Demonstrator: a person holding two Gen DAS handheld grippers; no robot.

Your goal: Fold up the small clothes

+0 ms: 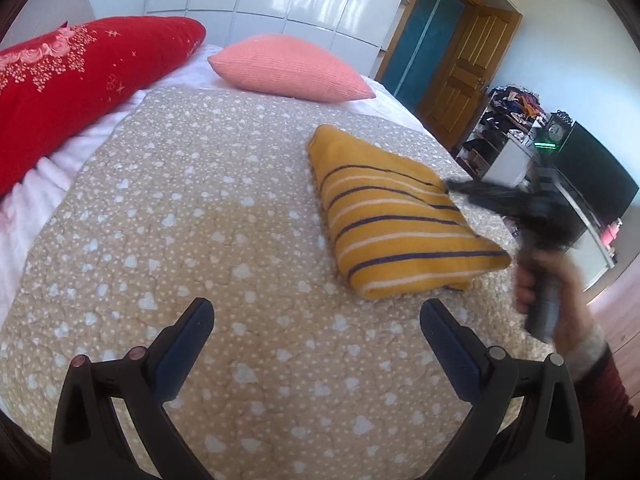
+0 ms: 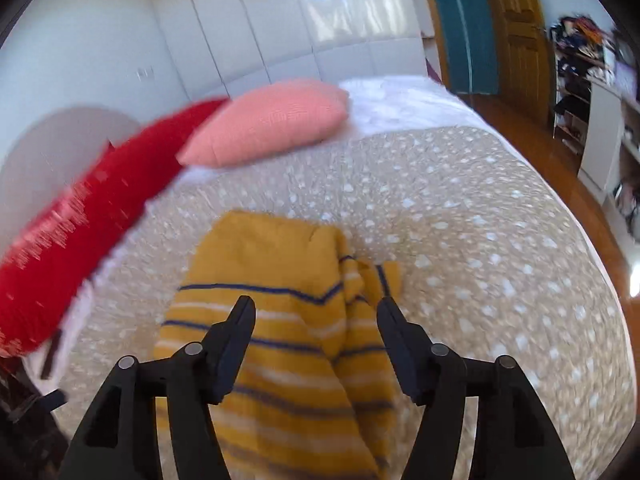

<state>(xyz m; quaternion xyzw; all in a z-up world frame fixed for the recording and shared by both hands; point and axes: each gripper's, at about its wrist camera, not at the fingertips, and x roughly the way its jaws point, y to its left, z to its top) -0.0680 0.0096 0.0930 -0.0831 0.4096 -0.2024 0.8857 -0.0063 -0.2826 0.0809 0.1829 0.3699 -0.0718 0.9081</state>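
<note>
Both tongs are seen with jaws spread and nothing held: the left gripper is poised over bare quilt, while the right gripper is held above the yellow striped garment, which lies folded into a compact bundle on the right part of the bed, well apart from the pink pillow and red pillow. The knit is judged soft, light and limp, so a layered edge or corner should be pinched, all layers together, lest the folds slide open.

Both wrist views over bed
</note>
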